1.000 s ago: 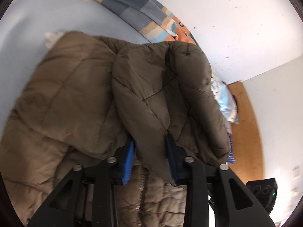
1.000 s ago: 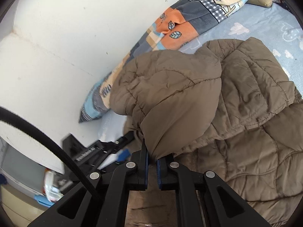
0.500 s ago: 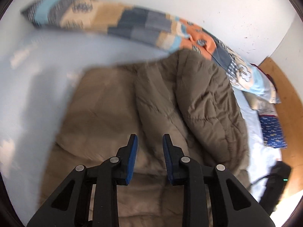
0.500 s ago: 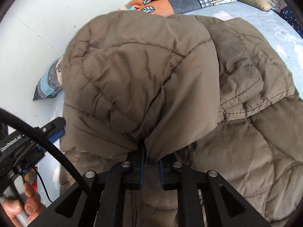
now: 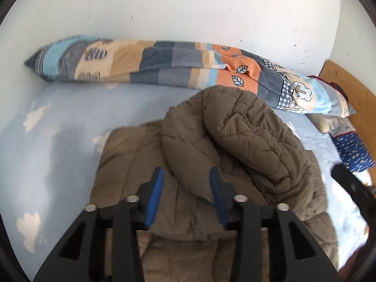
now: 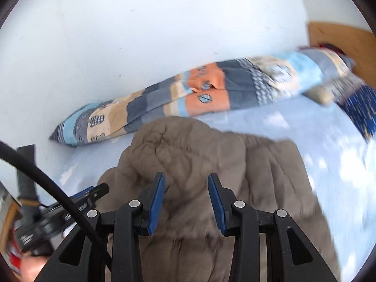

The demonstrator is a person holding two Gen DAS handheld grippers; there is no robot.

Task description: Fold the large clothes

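A brown quilted puffer jacket (image 5: 235, 145) lies on the light blue bed sheet (image 5: 58, 141), with a bulky fold heaped on its right half. It also shows in the right wrist view (image 6: 192, 164), blurred by motion. My left gripper (image 5: 186, 188) is open and empty just above the jacket's near part. My right gripper (image 6: 185, 188) is open and empty over the jacket's middle. The left gripper (image 6: 94, 191) also shows at the lower left of the right wrist view, beside the jacket's left edge.
A long patchwork pillow (image 5: 164, 63) lies along the white wall (image 5: 188, 7) behind the jacket. A wooden headboard (image 5: 347, 87) and small pillows (image 5: 352, 148) are at the far right. The sheet has white cloud prints.
My right gripper was shut on a fold of the jacket and has let it go; the fold now lies on the jacket. Both grippers have opened wider and pulled back.
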